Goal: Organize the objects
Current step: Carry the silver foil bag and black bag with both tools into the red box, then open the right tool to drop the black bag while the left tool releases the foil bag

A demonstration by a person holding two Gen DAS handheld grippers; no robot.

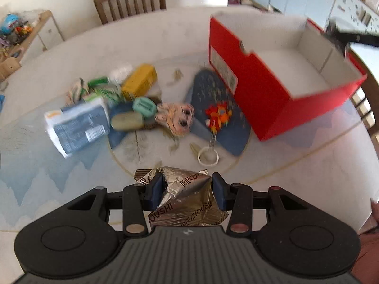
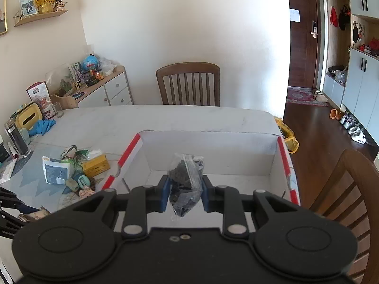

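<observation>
Right up close, the left gripper [image 1: 188, 189] is pinching a crumpled silver foil packet [image 1: 187, 197], held above the patterned table mat [image 1: 59, 165] and well short of the red box [image 1: 260, 90]. Over on the other side, the right gripper [image 2: 185, 189] is clamped on a clear bag of dark pieces [image 2: 187, 177], and that one hangs over the box's near edge, the white floor of the box [image 2: 213, 177] showing bare beneath it. So nothing seems to be packed yet, as far as I can see; both loads are in the air. Farther out on the mat the pile waits: a key ring with a red charm [image 1: 216, 118], a doll's head [image 1: 176, 118], a mint-green case [image 1: 144, 106], a blue-and-white pouch [image 1: 75, 127] and a yellow carton [image 1: 139, 81]. I'd judge the job barely begun, with most of it left.
</observation>
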